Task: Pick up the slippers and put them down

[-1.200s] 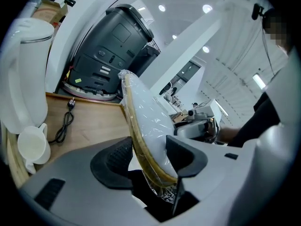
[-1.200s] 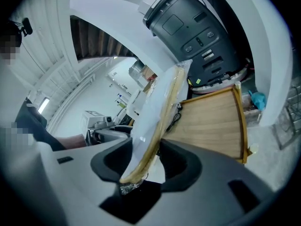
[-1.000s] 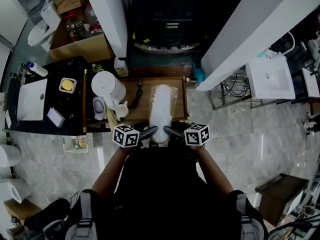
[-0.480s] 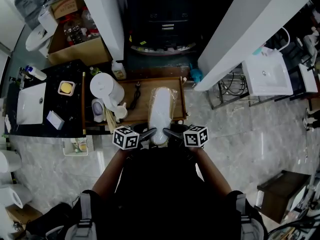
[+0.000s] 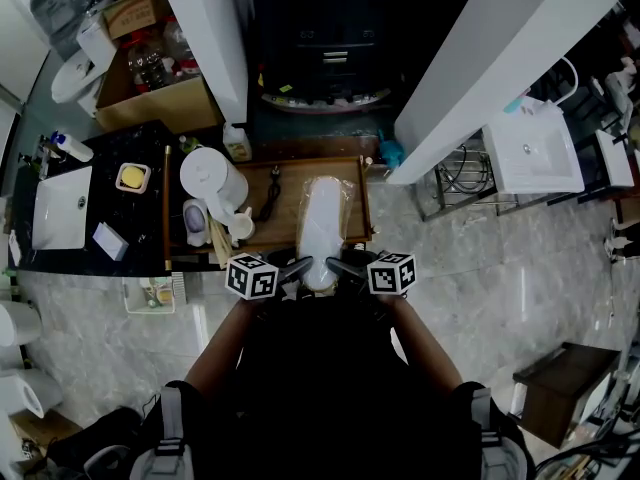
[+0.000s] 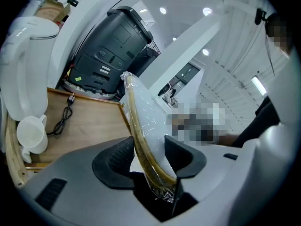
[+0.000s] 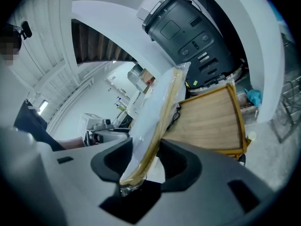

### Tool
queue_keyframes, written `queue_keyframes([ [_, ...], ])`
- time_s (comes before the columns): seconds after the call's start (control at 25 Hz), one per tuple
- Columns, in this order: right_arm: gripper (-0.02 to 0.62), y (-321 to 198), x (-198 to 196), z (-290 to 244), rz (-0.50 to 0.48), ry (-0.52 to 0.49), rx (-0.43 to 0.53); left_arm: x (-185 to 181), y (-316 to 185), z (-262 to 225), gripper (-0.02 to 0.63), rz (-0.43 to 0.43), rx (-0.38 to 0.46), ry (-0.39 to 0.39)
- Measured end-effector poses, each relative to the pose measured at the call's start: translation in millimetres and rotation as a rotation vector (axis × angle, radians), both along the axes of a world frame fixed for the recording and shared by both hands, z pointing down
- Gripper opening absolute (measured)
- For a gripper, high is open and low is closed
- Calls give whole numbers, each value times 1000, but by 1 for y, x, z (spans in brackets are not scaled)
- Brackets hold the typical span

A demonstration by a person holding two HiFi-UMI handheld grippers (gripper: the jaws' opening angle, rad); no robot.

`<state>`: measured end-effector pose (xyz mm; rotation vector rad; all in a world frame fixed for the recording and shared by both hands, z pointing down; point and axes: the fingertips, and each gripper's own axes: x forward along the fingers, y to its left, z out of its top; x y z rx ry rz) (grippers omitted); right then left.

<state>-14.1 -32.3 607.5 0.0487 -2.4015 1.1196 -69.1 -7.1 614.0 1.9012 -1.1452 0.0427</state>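
Your left gripper (image 6: 150,149): jaws closing on the near end of the white slippers in clear plastic wrap (image 6: 141,121). The right gripper (image 7: 146,161) clamps it too, over the brown wooden tray (image 7: 211,121). Expect it light, floppy and slippery (film slides); pinch the tan sole edge.

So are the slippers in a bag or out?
In a bag. It lies shiny, crinkly and clear over the slippers, and bunches up past their end in both gripper views.

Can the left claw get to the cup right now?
Probably not yet: the left claw is closing on the slippers, which the right claw also grips. The cup sits unobstructed to its left on the tray.
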Motion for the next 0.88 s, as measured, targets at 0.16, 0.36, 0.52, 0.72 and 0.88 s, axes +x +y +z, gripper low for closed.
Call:
queue_keyframes([
  [0.16,183,0,1,3,2,3,-2,1,0,2,206,3,-4,4],
  [0.36,183,1,0,5,3,8,-5,-1,1,3,206,11,-10,1],
  [0.52,183,2,-1,7,-3,15,-8,-1,3,7,206,5,-20,18],
  [0.72,183,5,-1,10,-13,21,-20,0,6,10,206,3,-31,27],
  [0.88,183,7,-1,15,-26,31,-27,0,8,15,206,9,-48,24],
])
